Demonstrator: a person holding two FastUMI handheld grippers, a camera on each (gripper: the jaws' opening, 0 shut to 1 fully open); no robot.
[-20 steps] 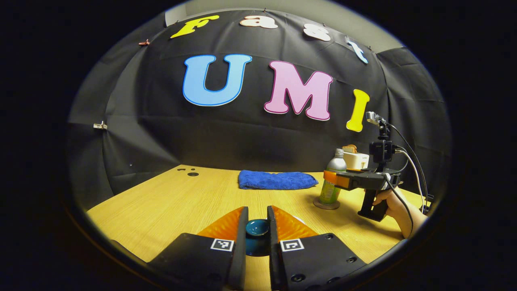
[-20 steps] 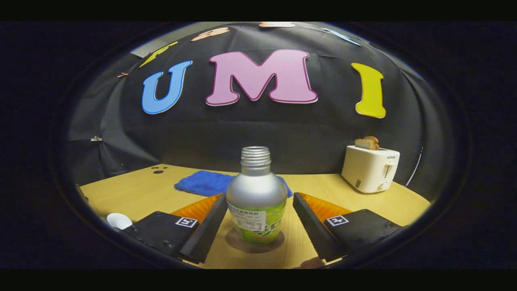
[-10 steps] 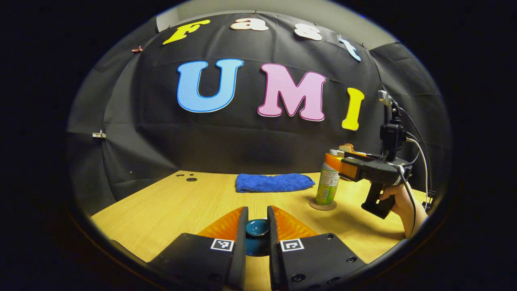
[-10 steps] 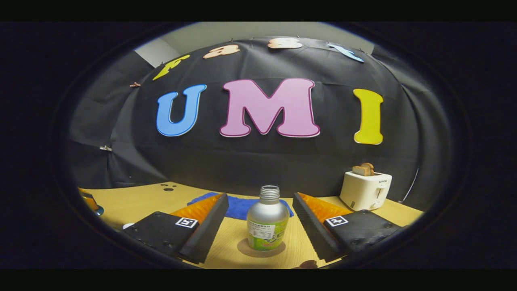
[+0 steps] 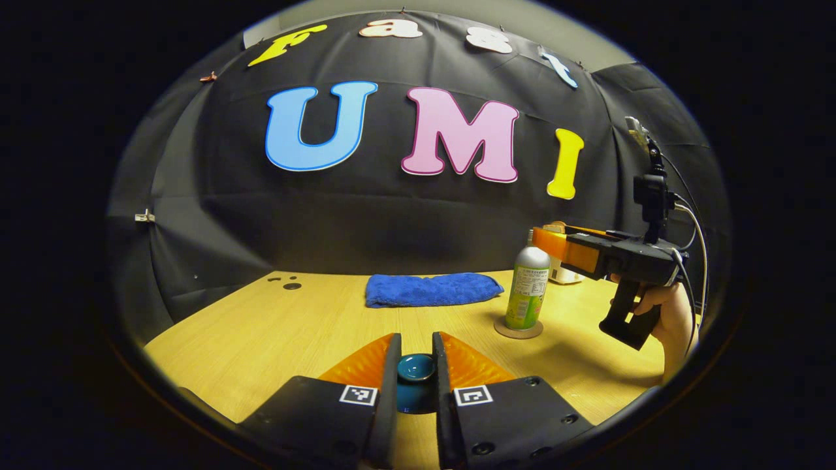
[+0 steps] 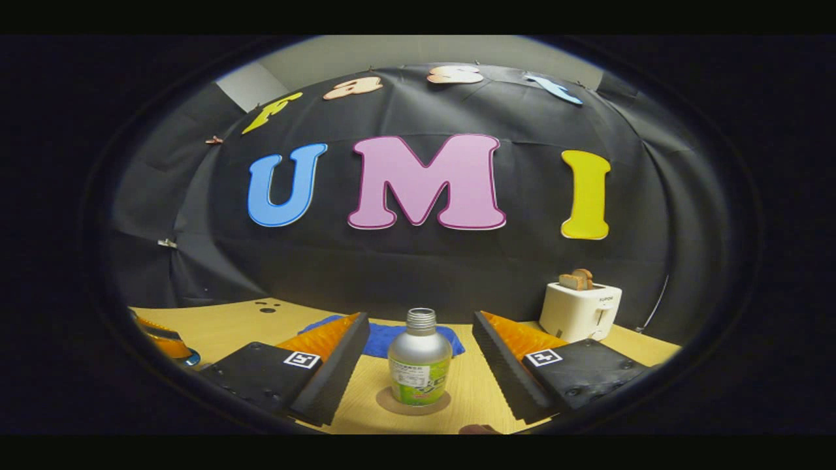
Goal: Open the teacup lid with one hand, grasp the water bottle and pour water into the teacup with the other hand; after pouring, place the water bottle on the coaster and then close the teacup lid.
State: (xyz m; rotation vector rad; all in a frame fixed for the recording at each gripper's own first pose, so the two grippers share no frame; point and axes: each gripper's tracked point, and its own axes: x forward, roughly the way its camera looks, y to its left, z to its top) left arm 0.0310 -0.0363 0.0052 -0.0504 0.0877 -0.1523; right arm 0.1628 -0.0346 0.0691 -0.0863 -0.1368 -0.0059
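My left gripper is shut on the teal knob of the teacup lid, held low over the table's near edge. The silver and green water bottle stands upright and uncapped on the round brown coaster at the right. In the right gripper view the bottle and coaster sit ahead of my right gripper, which is open and apart from the bottle. In the left gripper view the right gripper hovers just right of the bottle's top, held by a hand.
A blue cloth lies folded at the back of the wooden table. A white toaster with bread in it stands at the back right. The left gripper's fingers show at the far left of the right gripper view.
The right gripper has drawn back and risen away from the bottle, which stays upright on the coaster. The left gripper keeps its hold on the lid with little movement.
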